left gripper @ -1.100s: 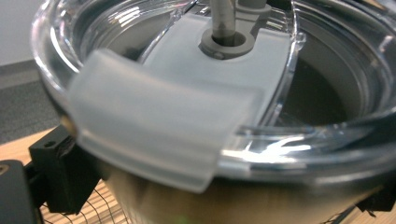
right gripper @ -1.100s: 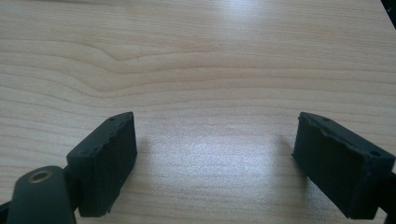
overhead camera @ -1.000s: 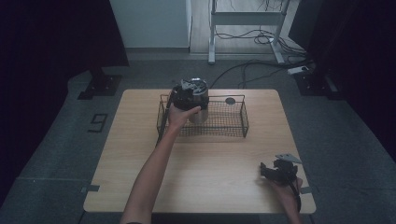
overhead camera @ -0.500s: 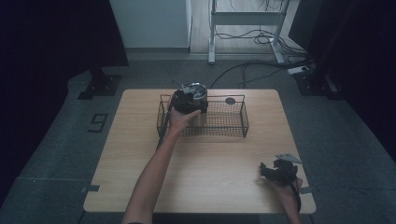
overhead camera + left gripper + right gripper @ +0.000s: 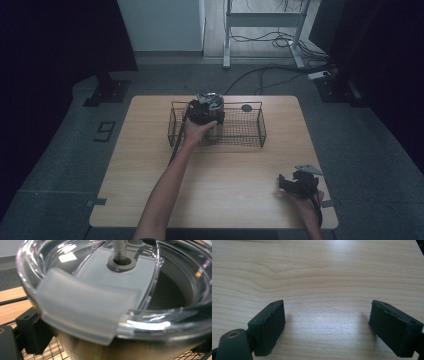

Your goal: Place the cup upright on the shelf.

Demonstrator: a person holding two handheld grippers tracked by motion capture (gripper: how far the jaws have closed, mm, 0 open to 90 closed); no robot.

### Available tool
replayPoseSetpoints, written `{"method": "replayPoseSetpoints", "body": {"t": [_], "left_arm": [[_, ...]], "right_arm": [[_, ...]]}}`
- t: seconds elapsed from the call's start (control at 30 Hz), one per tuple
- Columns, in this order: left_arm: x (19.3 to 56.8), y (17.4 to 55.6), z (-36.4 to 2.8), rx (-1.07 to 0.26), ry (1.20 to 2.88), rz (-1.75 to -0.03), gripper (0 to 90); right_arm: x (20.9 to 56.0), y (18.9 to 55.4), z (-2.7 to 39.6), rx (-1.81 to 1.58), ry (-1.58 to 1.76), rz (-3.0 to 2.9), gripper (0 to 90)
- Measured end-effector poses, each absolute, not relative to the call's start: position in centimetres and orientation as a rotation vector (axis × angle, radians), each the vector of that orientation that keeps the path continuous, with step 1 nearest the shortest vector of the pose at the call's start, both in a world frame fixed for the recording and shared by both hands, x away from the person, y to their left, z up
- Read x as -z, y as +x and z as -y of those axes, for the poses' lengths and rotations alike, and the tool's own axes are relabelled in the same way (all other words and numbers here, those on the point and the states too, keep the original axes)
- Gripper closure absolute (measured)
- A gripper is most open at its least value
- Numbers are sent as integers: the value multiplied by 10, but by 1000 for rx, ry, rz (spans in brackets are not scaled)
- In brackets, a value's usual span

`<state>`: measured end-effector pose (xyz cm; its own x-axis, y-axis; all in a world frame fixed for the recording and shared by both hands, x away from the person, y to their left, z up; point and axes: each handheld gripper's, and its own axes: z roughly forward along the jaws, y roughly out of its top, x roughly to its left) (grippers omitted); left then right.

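- The left gripper (image 5: 204, 113) is over the left end of the wire basket (image 5: 250, 142), which stands toward the far side of the tabletop (image 5: 225, 200).
- It holds a metal tumbler (image 5: 100, 352) with a clear plastic lid (image 5: 175, 315). In the left gripper view the cup's body sits between the black jaws, low in the frame, with the lid rim very close to the camera.
- The jaws look closed against the cup's sides, one pad visible at lower left; the other side is mostly hidden.
- The lid carries a frosted sliding tab (image 5: 82, 312) and a grey post (image 5: 122, 255) through its middle.
- Handling, as a judgement: the cup is stiff and probably fairly heavy for its size. Its smooth metal wall may slip, so the hold belongs on the body below the lid rim, not on the plastic lid, which could pop off or crack.
- The right gripper (image 5: 299, 184) rests near the tabletop's near right corner, well apart from the basket. Its jaws stand wide apart with nothing between them but bare wood.
- A small dark round thing (image 5: 246, 107) lies on the tabletop just behind the basket.
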<state>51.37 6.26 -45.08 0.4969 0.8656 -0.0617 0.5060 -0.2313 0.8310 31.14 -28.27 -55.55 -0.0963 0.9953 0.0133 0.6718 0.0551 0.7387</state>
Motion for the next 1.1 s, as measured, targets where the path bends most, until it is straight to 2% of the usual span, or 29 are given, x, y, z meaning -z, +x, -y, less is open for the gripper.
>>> {"method": "replayPoseSetpoints", "body": {"t": [0.73, 0.9, 1.1], "left_arm": [[467, 507, -56, -540, 1935, -1100, 38], [469, 504, -60, -515, 1933, -1097, 23], [468, 500, -64, -553, 1928, -1106, 0]], "right_arm": [[555, 311, 283, -817, 1666, -1823, 130], [555, 311, 283, -817, 1666, -1823, 130], [555, 311, 283, -817, 1666, -1823, 130]]}}
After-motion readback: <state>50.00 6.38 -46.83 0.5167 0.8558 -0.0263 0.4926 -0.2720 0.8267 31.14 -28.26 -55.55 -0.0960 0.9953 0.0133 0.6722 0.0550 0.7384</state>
